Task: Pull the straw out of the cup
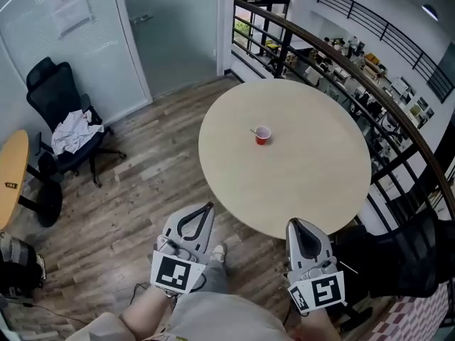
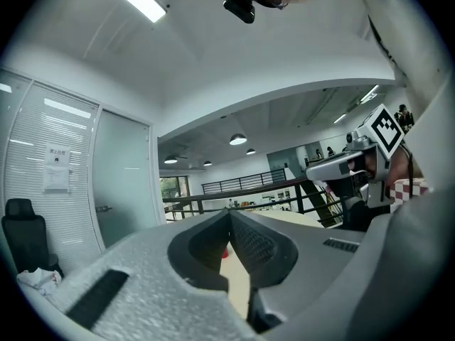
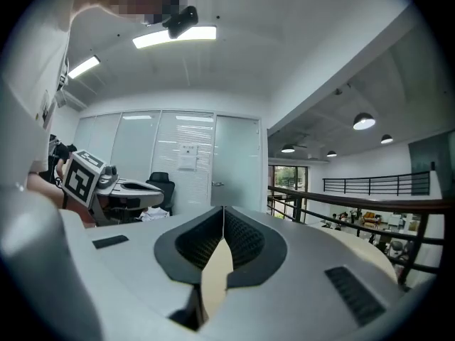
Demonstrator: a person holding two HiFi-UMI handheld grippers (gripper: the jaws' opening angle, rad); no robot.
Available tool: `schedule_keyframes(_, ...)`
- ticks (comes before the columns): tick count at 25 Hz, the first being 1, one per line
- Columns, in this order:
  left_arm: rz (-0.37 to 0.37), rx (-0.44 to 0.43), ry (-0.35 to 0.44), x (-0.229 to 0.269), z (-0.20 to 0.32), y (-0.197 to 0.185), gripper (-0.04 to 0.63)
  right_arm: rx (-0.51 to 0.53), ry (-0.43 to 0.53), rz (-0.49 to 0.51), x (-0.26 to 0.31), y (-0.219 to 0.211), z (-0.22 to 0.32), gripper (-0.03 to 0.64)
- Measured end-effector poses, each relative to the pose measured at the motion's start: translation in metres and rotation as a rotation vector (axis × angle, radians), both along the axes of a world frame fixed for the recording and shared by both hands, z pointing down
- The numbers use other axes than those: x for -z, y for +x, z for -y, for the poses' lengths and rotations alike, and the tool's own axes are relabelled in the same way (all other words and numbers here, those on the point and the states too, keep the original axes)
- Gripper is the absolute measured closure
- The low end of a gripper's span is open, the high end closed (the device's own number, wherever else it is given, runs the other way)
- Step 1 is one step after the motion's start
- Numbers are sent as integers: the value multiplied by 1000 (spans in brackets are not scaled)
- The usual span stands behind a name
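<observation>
Our left hand-held gripper and right hand-held gripper hover by the near edge of the table, jaws together, empty. The cup, straw inside, stands mid-table, well apart.

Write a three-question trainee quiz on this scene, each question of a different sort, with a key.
1. Multiple choice: where does the red cup stand on the round table?
A) near its middle
B) at its near edge
C) at its far edge

2. True or false: the left gripper and the right gripper are both shut and empty, short of the cup.

3. Fill in: in the head view the straw leans out over the cup's ____ rim.

Key: 1 A; 2 true; 3 left.
</observation>
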State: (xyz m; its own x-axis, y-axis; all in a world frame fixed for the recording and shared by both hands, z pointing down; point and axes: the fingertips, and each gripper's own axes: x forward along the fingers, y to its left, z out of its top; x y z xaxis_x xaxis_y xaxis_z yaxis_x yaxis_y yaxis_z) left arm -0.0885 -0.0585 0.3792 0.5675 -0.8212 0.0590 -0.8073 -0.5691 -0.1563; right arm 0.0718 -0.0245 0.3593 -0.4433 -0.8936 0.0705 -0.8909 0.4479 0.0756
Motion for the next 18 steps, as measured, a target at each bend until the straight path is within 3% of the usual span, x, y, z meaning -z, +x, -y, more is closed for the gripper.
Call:
schedule_keyframes(11, -32, -52, 14, 13, 115, -19, 581, -54, 12, -3, 18, -21, 113, 594)
schedule_keyframes(18, -26, -95, 12, 12, 161, -19, 581, -89, 18, -27, 20, -26, 159, 594)
